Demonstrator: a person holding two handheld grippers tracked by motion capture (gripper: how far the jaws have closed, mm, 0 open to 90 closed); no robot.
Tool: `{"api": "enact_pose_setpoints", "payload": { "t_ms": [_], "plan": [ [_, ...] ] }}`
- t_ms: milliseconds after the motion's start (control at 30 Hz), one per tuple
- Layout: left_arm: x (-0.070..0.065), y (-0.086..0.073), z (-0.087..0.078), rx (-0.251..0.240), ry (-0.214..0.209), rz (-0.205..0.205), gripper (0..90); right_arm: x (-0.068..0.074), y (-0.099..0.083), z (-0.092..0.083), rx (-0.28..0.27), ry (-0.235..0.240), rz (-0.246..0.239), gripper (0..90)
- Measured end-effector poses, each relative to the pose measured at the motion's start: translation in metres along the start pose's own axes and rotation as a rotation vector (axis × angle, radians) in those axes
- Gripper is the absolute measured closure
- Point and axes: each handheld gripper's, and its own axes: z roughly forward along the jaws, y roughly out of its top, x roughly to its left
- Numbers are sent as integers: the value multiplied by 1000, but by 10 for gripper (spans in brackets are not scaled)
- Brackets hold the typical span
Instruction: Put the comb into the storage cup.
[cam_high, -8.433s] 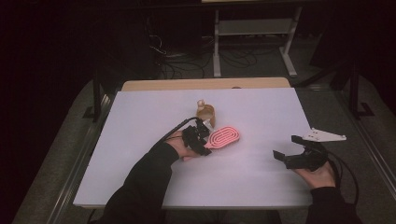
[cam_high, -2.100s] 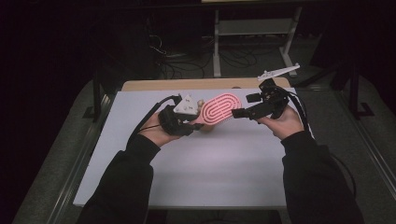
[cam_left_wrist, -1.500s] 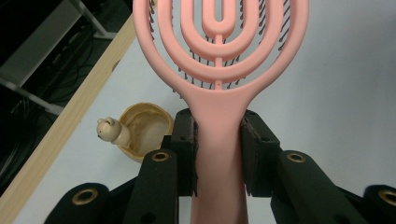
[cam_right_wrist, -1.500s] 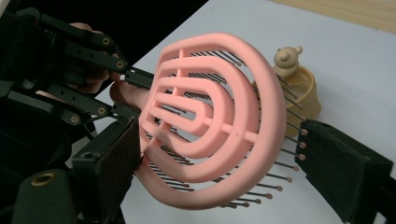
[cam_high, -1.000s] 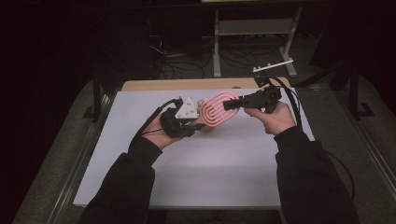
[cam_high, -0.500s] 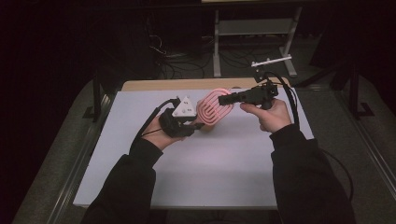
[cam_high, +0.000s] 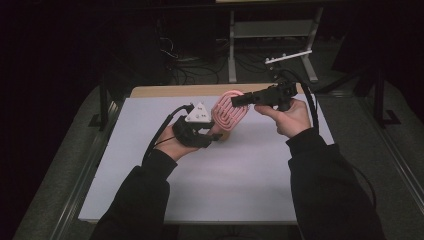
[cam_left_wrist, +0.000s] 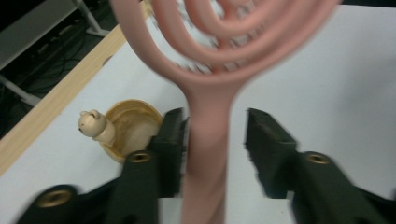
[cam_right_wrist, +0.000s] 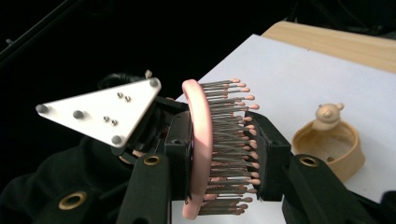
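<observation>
A pink hairbrush (cam_high: 229, 111) stands nearly upright over the far middle of the table, between my two grippers. My right gripper (cam_high: 236, 102) is shut on its head. In the right gripper view one pad presses the pink frame (cam_right_wrist: 198, 140) and the other presses the bristle tips, the right gripper (cam_right_wrist: 224, 156) clamped across them. My left gripper (cam_high: 214, 136) sits below at the handle. Its jaws have just been opening. In the left gripper view the handle (cam_left_wrist: 208, 154) stands between the jaws of my left gripper (cam_left_wrist: 217, 140), against the left one and clear of the right.
A small beige ring with a bear figure (cam_left_wrist: 122, 130) lies on the white tabletop (cam_high: 240, 180) just behind the brush, also seen from the right gripper (cam_right_wrist: 334, 142). A wooden strip (cam_high: 170, 91) edges the far side. Beyond it are dark floor, cables and a metal stand (cam_high: 270, 30).
My right hand has risen slightly with the brush head, tipping the brush more upright. The left hand has stayed put.
</observation>
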Motion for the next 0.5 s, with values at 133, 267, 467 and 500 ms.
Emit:
{"api": "enact_pose_setpoints", "payload": {
  "t_ms": [133,267,467,500],
  "plan": [
    [2,-1,-2,-28,-20,-28,429,2,6,-4,5,-20,1,629],
    [5,-3,-7,-57,-11,-55,339,6,13,-8,10,-56,-20,629],
    [11,-8,-15,-114,-4,-90,235,9,20,-11,15,-52,-30,628],
    [12,-9,-16,-125,-3,-93,220,11,21,-12,19,-59,-34,629]
  ]
}}
